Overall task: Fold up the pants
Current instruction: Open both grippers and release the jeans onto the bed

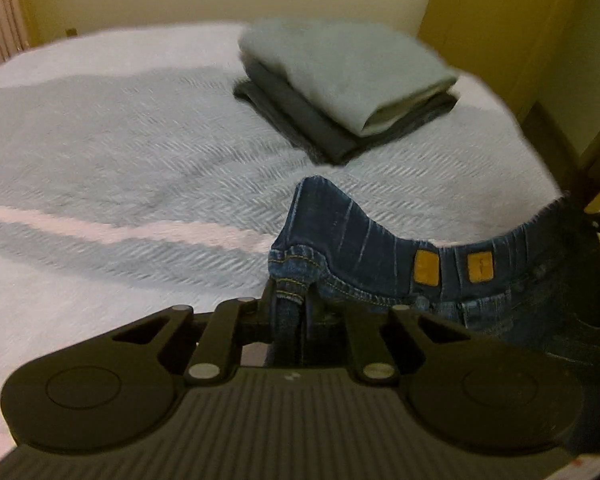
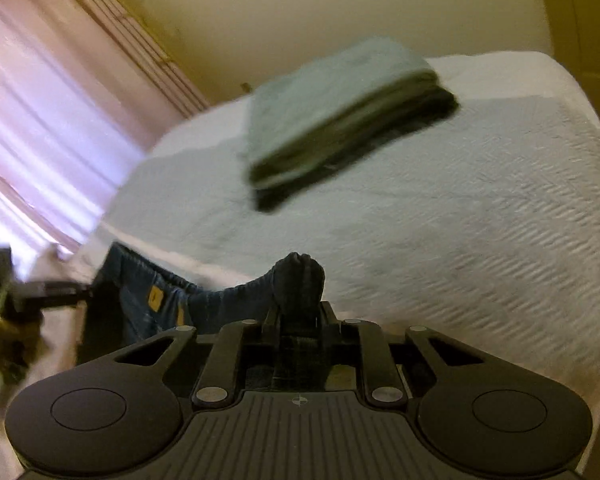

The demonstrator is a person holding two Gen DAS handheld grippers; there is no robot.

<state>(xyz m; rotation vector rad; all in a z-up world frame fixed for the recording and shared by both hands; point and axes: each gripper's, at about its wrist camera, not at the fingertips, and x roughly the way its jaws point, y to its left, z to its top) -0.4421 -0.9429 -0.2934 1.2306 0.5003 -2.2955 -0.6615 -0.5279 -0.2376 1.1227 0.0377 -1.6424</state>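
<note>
I hold the jeans (image 1: 380, 256) by the waistband, one end in each gripper, so they hang stretched between my hands above the near edge of the bed (image 1: 120, 168), likely ready to lay flat for folding. The left gripper (image 1: 292, 308) is clenched on a seamed corner of the denim. The right gripper (image 2: 298, 312) is pinched on the bunched other end. A folded stack (image 1: 340, 92) sits well apart, farther back.

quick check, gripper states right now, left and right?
Left gripper: shut on the jeans, pinching the waistband end.
Right gripper: shut on the jeans, clamping a bunched bit of dark denim at the other end of the waistband.
</note>
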